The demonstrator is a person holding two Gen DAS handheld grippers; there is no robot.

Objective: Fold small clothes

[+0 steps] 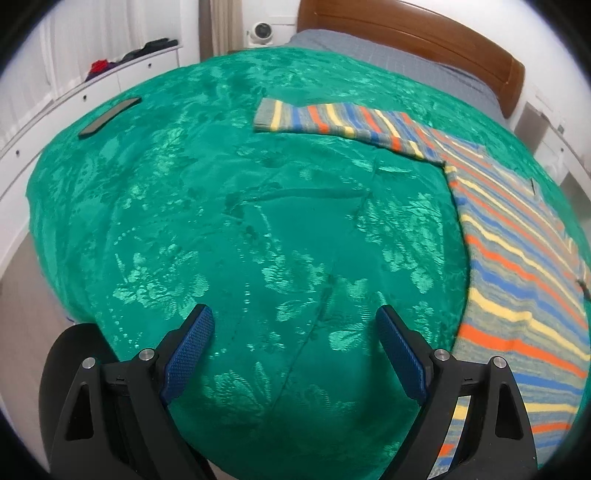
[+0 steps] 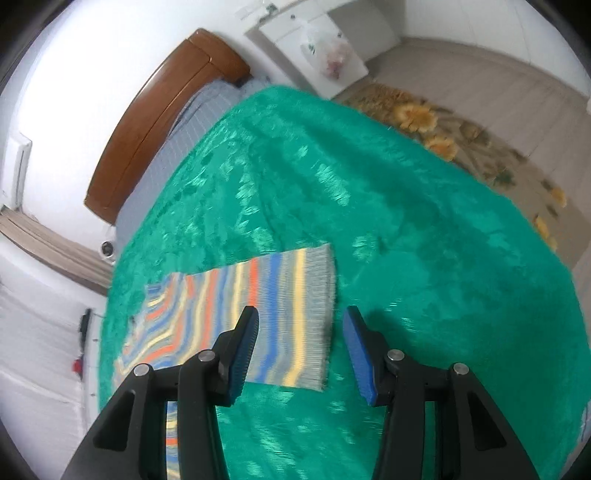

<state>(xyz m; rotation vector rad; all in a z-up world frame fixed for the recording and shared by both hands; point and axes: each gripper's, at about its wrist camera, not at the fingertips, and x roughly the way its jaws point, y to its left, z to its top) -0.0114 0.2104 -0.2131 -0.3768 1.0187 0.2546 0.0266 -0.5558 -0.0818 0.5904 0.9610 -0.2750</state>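
Note:
A small striped sweater (image 1: pixel 517 258), in grey, blue, orange and yellow, lies flat on a green bedspread (image 1: pixel 258 221). In the left wrist view its body runs down the right side and one sleeve (image 1: pixel 332 118) stretches out to the left at the back. My left gripper (image 1: pixel 295 325) is open and empty above bare bedspread, left of the sweater's hem. In the right wrist view the other sleeve (image 2: pixel 273 314) lies spread out with its grey cuff (image 2: pixel 327 314) toward the right. My right gripper (image 2: pixel 301 321) is open and empty, hovering over that cuff.
A dark flat phone-like object (image 1: pixel 110 116) lies on the bedspread at the far left. A wooden headboard (image 1: pixel 424 33) and grey sheet lie beyond. White drawers (image 1: pixel 74 96) stand to the left. A flowered rug (image 2: pixel 461 140) covers the floor by the bed's right edge.

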